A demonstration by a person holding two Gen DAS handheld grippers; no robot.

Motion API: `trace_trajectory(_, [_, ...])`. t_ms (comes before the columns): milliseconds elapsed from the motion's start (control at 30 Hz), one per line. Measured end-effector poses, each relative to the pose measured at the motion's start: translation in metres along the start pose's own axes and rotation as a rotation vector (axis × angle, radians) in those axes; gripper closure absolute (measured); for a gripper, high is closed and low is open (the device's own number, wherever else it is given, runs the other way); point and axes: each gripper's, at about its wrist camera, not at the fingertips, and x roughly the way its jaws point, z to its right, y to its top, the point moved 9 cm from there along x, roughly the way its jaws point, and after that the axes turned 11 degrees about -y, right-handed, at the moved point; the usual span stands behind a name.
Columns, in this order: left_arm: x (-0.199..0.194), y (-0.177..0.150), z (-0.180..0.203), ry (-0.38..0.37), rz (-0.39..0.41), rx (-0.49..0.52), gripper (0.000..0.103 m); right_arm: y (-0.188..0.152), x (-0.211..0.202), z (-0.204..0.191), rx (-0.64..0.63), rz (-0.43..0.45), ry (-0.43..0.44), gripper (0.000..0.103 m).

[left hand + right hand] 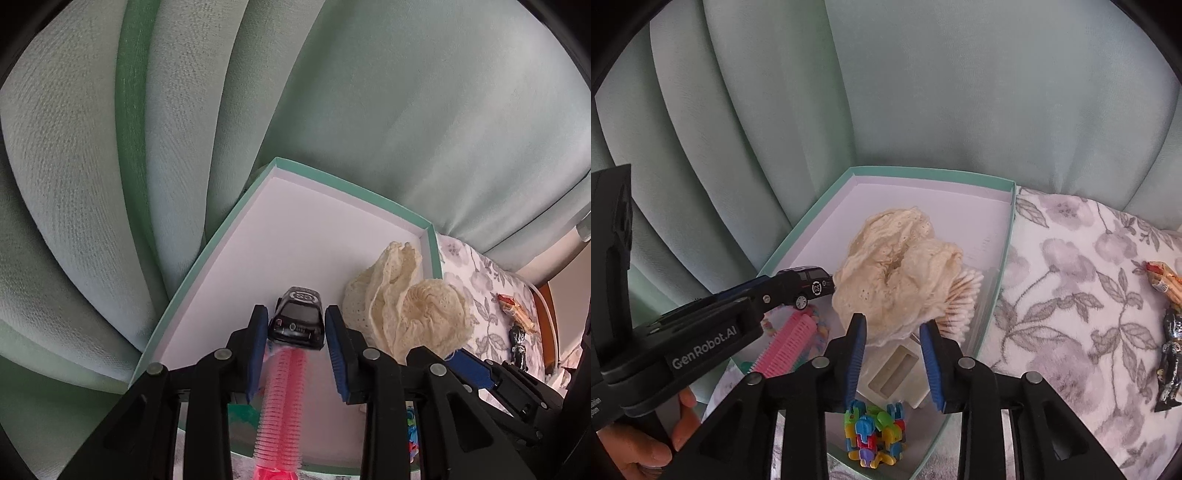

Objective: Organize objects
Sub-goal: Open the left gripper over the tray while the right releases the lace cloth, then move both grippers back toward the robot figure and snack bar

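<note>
Left tongs (pixel 295 325) clamped on the black toy car (pixel 297 321), held above the white floor of the teal-rimmed box (pixel 221 225), over a pink hair roller (pixel 282 402). Right tongs (pixel 892 325) apart, empty, poised just before the cream lace cloth (pixel 897 266) lying in the same box (cotton swabs (pixel 964 295) and a multicoloured block toy (pixel 873 435) alongside). Box sits on a floral blanket (pixel 1071 266) against green curtains (pixel 923 92).
</note>
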Motion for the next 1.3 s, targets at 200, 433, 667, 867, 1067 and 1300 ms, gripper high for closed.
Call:
trace_trajectory(200, [-0.005,-0.005,0.004,0.006,-0.004,-0.005,0.07,-0.002,-0.008,0.007,0.013,0.009,-0.01,0.069])
trace_trajectory(433, [-0.015,-0.011,0.013,0.012,0.002,-0.013,0.07,-0.007,-0.017,0.019,0.041,0.016,-0.021,0.069])
trace_trajectory(667, [-0.023,-0.021,0.022,0.029,0.007,-0.015,0.062,-0.01,-0.028,0.032,0.066,0.026,-0.033,0.069])
trace_trajectory(867, [-0.028,-0.03,0.026,0.065,0.0,-0.011,0.061,-0.016,-0.034,0.045,0.089,0.027,-0.044,0.055])
trace_trajectory(1067, [-0.029,-0.037,0.028,0.108,-0.004,0.004,0.049,-0.019,-0.039,0.059,0.124,0.032,-0.063,0.032])
trace_trajectory(1300, [-0.033,-0.037,0.029,0.125,0.015,0.001,0.029,-0.022,-0.041,0.07,0.144,0.04,-0.078,0.01])
